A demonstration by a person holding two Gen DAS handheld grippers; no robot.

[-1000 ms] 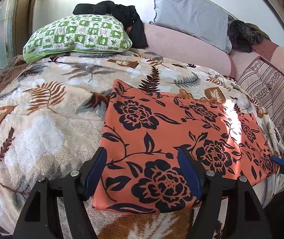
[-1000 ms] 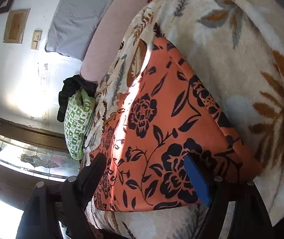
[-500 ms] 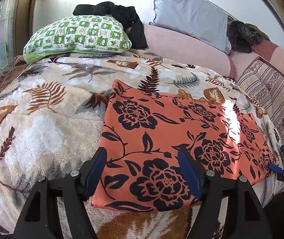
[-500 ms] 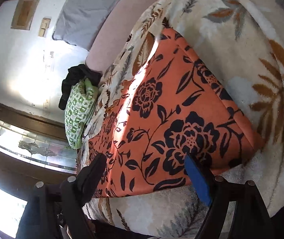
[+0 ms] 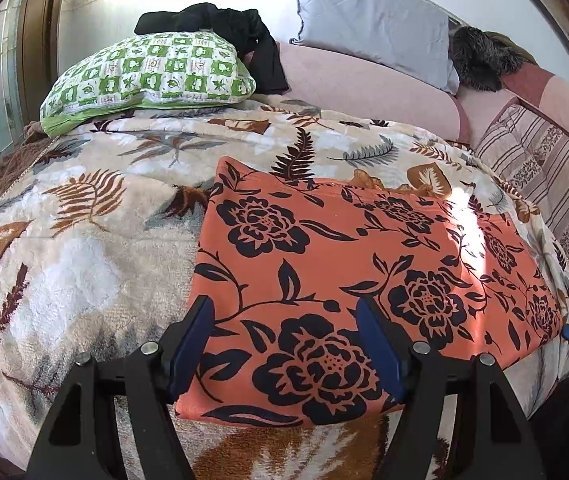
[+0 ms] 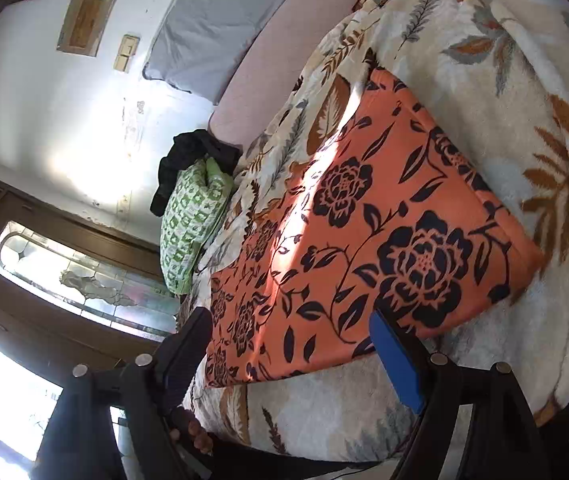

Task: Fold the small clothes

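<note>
Lying flat on blanket [image 5: 84,264]: orange floral cloth [image 5: 344,256], fingers [image 5: 190,344] apart.

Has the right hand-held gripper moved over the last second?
Yes. The right hand-held gripper has backed away from the orange floral cloth; its blue pad now sits off the cloth's near edge.

No text, label, brand or number can be read in either view. The pillow [image 5: 148,74] at 11 o'clock carries only pictures.

Bright daylight streaks across the orange floral cloth [image 5: 364,264], the wall glares white, and fisheye edges curve darkly.
</note>
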